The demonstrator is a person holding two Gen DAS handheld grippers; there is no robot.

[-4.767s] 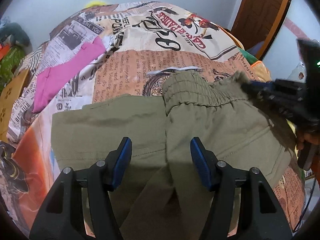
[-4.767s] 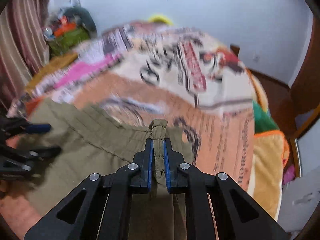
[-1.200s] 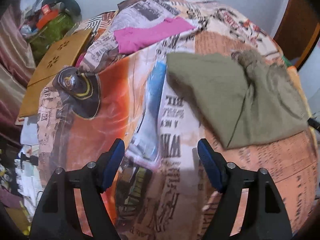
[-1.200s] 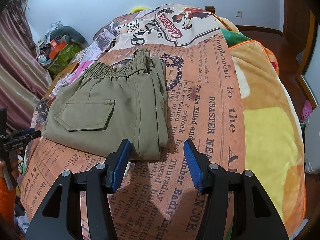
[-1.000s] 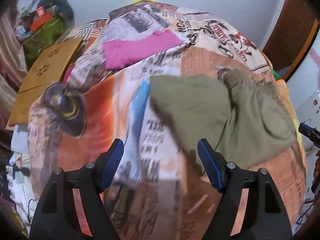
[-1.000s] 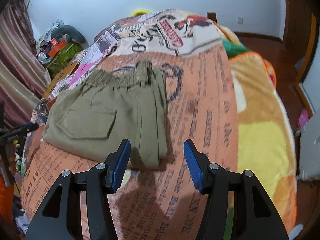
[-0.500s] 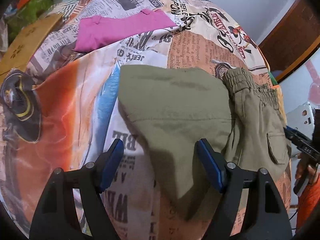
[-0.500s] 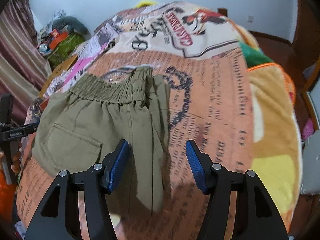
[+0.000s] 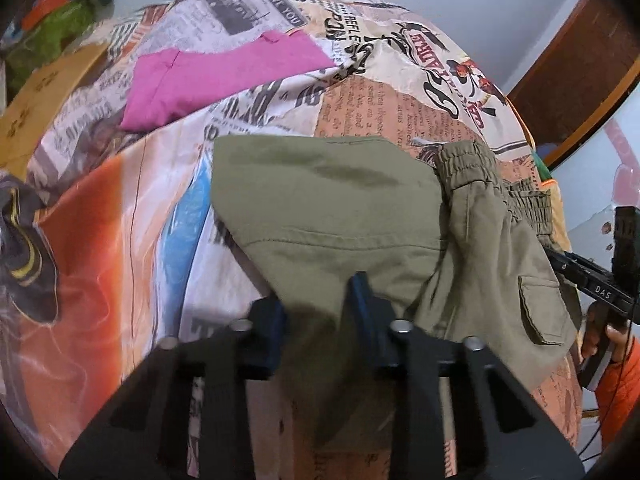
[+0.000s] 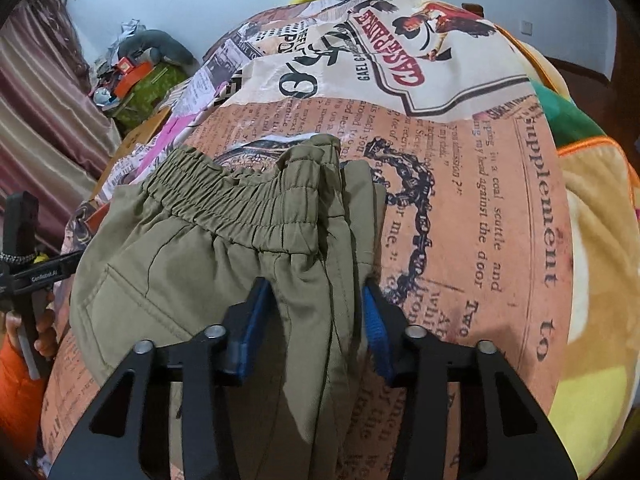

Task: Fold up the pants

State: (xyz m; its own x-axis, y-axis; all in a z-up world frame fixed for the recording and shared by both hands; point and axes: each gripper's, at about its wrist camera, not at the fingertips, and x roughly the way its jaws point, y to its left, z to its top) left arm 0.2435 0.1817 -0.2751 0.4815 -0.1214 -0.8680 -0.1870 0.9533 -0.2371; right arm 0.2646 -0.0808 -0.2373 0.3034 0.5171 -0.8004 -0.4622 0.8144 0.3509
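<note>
Olive green pants lie folded on the printed bedspread, elastic waistband toward the far side. My left gripper is open, its jaws straddling the near folded edge of the leg part. My right gripper is open, its jaws on either side of the pants' right folded edge below the waistband. Each gripper also shows at the edge of the other's view: the right one in the left wrist view, the left one in the right wrist view.
A pink garment lies on the bed beyond the pants. A wooden board and green clutter sit at the bed's left side. A yellow and orange blanket covers the right side. A wooden door stands far right.
Both grippers have moved in low onto the pants. The left jaws have narrowed around the near folded edge; the right jaws now straddle the right edge.
</note>
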